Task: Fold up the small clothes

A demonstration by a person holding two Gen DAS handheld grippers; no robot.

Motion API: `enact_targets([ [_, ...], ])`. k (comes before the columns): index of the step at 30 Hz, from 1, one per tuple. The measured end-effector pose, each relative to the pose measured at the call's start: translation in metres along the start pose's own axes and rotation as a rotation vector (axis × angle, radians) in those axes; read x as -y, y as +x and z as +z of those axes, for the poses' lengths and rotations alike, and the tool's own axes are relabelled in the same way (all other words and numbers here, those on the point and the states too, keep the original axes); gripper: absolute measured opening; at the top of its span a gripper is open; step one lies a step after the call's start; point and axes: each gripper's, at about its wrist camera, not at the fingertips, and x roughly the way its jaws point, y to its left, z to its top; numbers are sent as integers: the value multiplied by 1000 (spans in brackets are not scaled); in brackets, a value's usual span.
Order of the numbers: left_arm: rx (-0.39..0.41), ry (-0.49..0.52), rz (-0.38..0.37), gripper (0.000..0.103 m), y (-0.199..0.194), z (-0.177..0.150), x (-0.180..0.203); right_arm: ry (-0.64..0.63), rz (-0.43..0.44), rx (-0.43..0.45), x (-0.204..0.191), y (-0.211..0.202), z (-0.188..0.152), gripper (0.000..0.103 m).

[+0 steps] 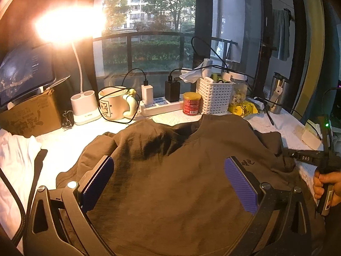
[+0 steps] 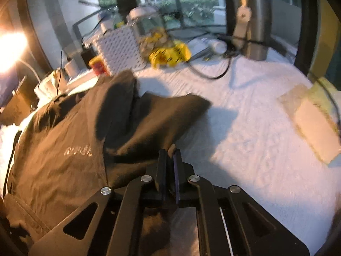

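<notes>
**Right tongs pinch sleeve edge**

The right tongs (image 2: pixel 169 155) are clenched on the shirt's (image 2: pixel 64 140) sleeve (image 2: pixel 162 115), which runs ahead-left across the table (image 2: pixel 255 128). The left tongs (image 1: pixel 169 181), released, hover over the shirt's chest, farther off.

Dark brown shirt (image 1: pixel 181 170), white textured table cover (image 2: pixel 255 128), blue ribbed tool pads (image 1: pixel 240 187), red can (image 1: pixel 191 103)

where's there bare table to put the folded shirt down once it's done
The widest bare stretch of white table cover lies right of the brown shirt, bordered by the steel tumbler behind and the pale flat box at the right edge. A smaller patch sits between the shirt and the lamp base. The back row by the white basket is crowded.
</notes>
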Motion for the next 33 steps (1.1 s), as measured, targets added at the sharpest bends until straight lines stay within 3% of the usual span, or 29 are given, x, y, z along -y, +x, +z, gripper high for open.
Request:
enact_targets([
  [9, 18, -1, -23, 102, -10, 2, 5, 131, -23, 134, 31, -44, 6, 6],
  [13, 31, -8, -33, 102, -16, 1, 1, 61, -24, 237, 9, -64, 6, 6],
  [17, 39, -24, -42, 102, -21, -1, -6, -40, -11, 268, -22, -73, 7, 6],
  [22, 48, -47, -51, 102, -29, -8, -18, -154, 37, 246, -67, -68, -3, 6],
  [33, 41, -82, -64, 102, -38, -22, -40, -333, 167, 68, -138, -29, -51, 6],
])
